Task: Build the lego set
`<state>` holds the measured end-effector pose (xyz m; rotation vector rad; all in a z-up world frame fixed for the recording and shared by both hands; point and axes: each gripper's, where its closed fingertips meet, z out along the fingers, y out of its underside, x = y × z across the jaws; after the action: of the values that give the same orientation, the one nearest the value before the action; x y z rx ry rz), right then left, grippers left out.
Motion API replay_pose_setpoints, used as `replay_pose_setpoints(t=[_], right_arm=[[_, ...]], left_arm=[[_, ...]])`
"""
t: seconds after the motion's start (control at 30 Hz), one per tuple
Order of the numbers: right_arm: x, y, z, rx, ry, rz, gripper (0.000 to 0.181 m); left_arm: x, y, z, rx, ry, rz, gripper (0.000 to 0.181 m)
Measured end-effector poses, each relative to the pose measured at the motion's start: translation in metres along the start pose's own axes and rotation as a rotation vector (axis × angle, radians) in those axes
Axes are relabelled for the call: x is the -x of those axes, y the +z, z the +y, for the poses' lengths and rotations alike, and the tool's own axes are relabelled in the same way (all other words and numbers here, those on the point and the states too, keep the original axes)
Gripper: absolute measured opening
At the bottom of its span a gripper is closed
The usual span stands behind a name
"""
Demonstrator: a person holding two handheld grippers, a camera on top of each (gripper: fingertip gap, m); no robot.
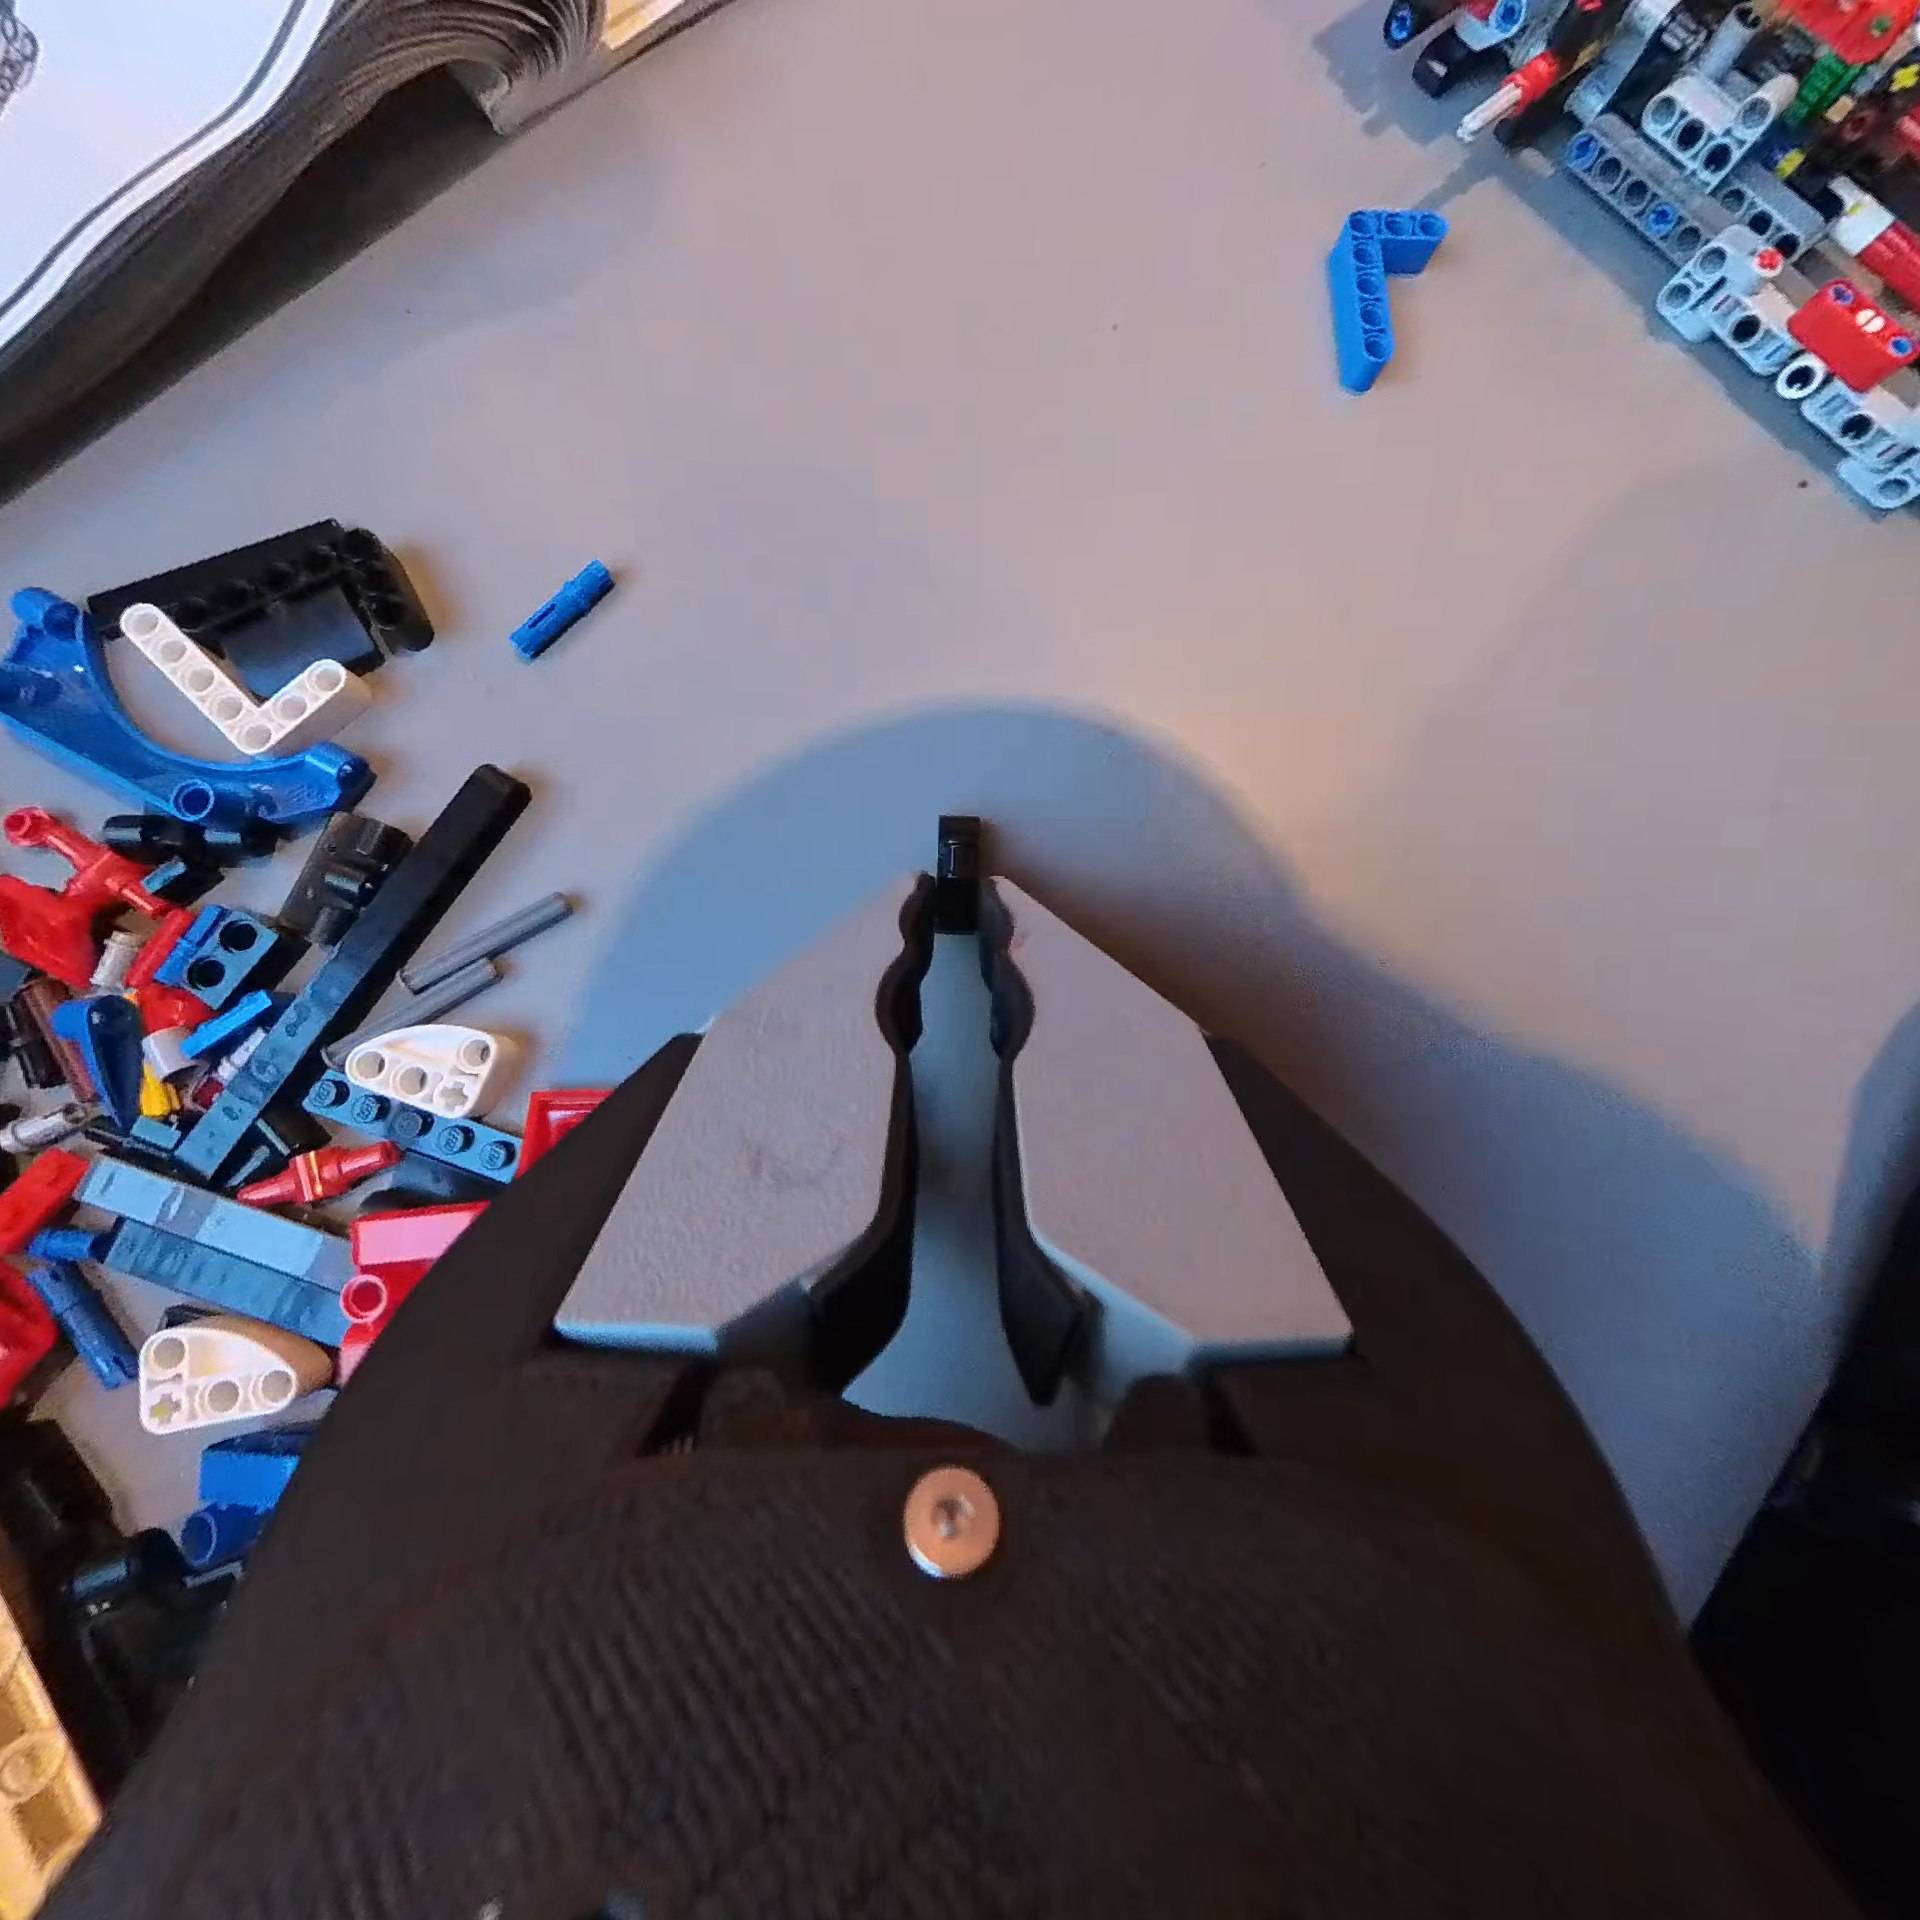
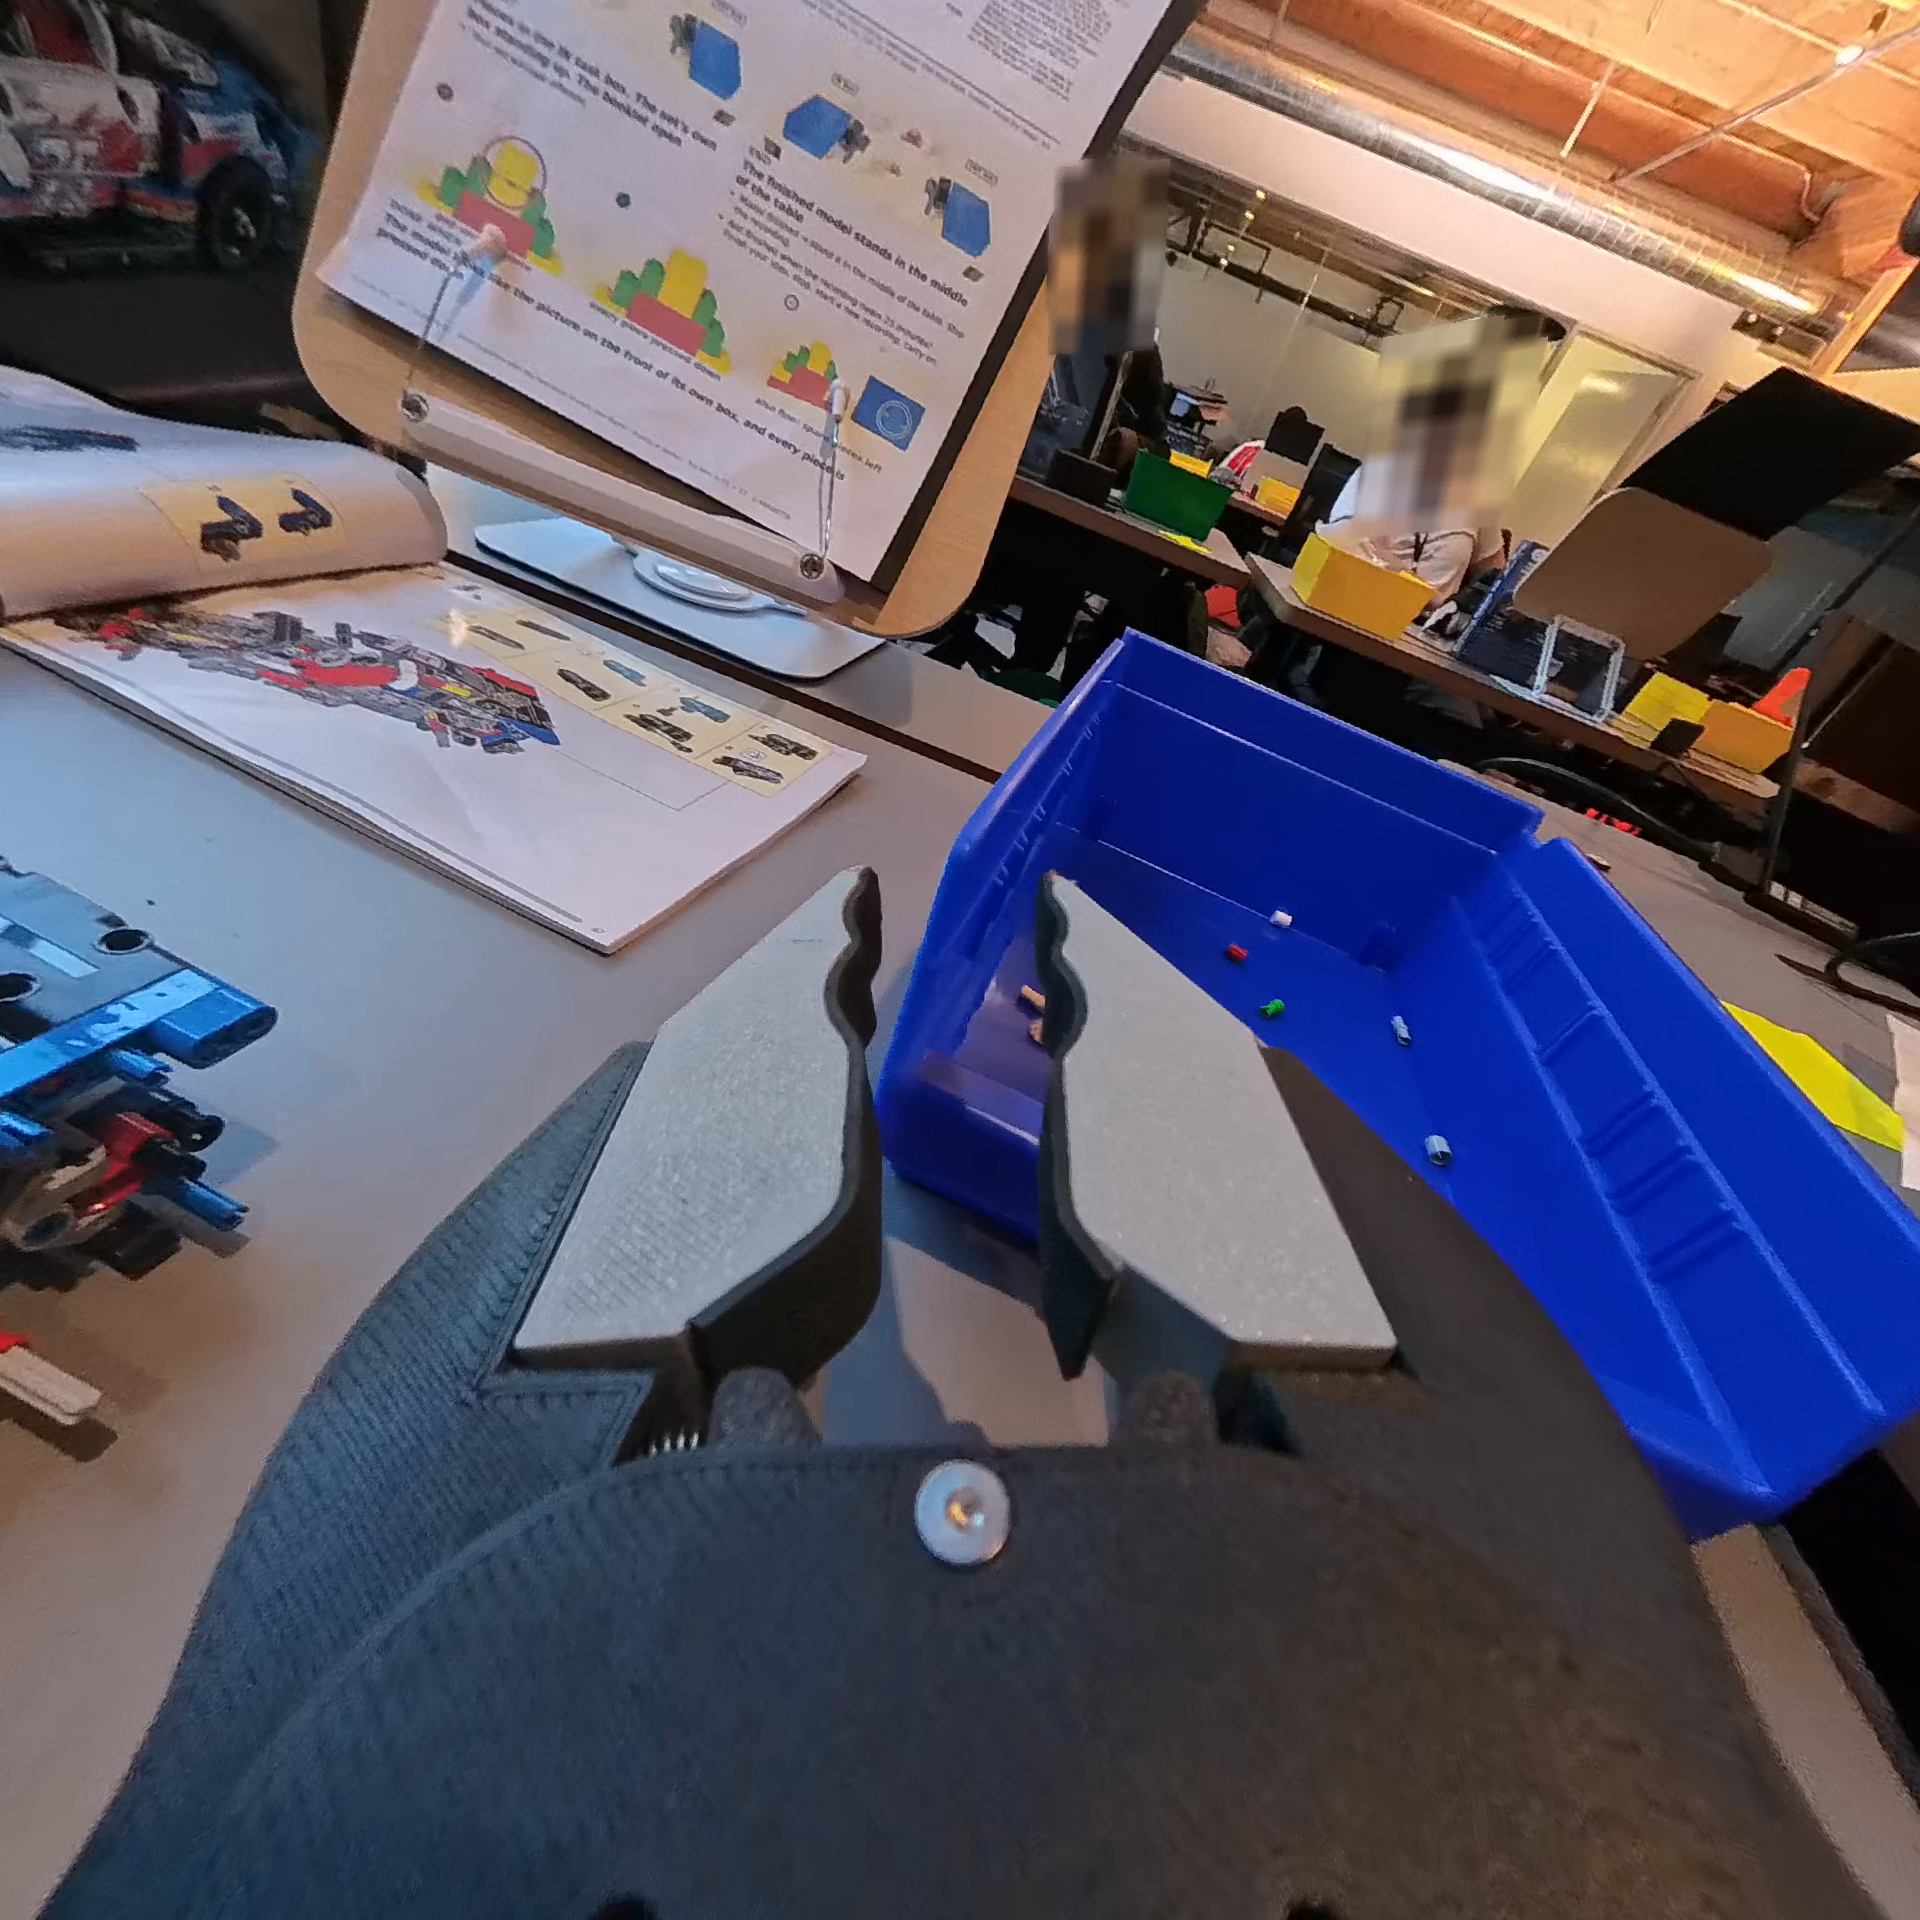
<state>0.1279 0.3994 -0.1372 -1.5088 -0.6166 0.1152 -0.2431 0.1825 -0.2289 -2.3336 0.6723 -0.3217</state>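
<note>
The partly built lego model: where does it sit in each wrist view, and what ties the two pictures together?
Left wrist view: the partly built lego model fills the top right corner, beyond the blue angled beam.
Right wrist view: it sits at the left edge, cut off by the frame.
Shared landmark: the open instruction booklet on the grey table.

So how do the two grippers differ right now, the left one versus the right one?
The left gripper is shut on a small black peg pinched at its tips; the right gripper is open and holds nothing. The left gripper points down at bare grey table between the loose pieces and the model; the right gripper faces a blue bin lying tipped on the table. Both are black with grey pads.
</note>
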Motion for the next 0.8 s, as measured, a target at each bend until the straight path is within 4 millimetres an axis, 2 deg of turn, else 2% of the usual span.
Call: replay_pose_setpoints(t=[0.07,0.17,0.33,0.4,0.43,0.53,0.6,0.7,0.8], right_arm=[[0.002,0.0,-0.001,-0.009,0.012,-0.016,0.026],[0.002,-0.002,-0.003,-0.021,0.03,-0.025,0.026],[-0.001,-0.005,-0.007,-0.05,0.097,-0.044,0.025],[-0.003,-0.007,-0.008,-0.061,0.125,-0.046,0.025],[-0.004,-0.008,-0.009,-0.068,0.135,-0.045,0.025],[-0.005,-0.01,-0.012,-0.085,0.16,-0.053,0.025],[-0.003,-0.011,-0.014,-0.092,0.164,-0.062,0.025],[0.0,-0.012,-0.017,-0.103,0.156,-0.077,0.025],[0.003,-0.014,-0.018,-0.105,0.155,-0.085,0.025]], left_arm=[[-0.005,-0.001,-0.003,-0.026,-0.041,0.037,0.005],[-0.018,-0.015,-0.028,-0.182,-0.281,0.241,0.005],[-0.011,-0.035,-0.054,-0.313,-0.784,0.537,0.005],[-0.008,-0.039,-0.056,-0.329,-0.882,0.587,0.005],[-0.005,-0.036,-0.054,-0.321,-0.883,0.556,0.005],[-0.011,-0.023,-0.052,-0.259,-0.753,0.437,0.005],[-0.029,-0.006,-0.057,-0.18,-0.541,0.359,0.005],[-0.036,0.029,-0.056,-0.06,-0.213,0.151,0.005],[-0.042,0.045,-0.065,-0.042,-0.02,0.065,0.005]])
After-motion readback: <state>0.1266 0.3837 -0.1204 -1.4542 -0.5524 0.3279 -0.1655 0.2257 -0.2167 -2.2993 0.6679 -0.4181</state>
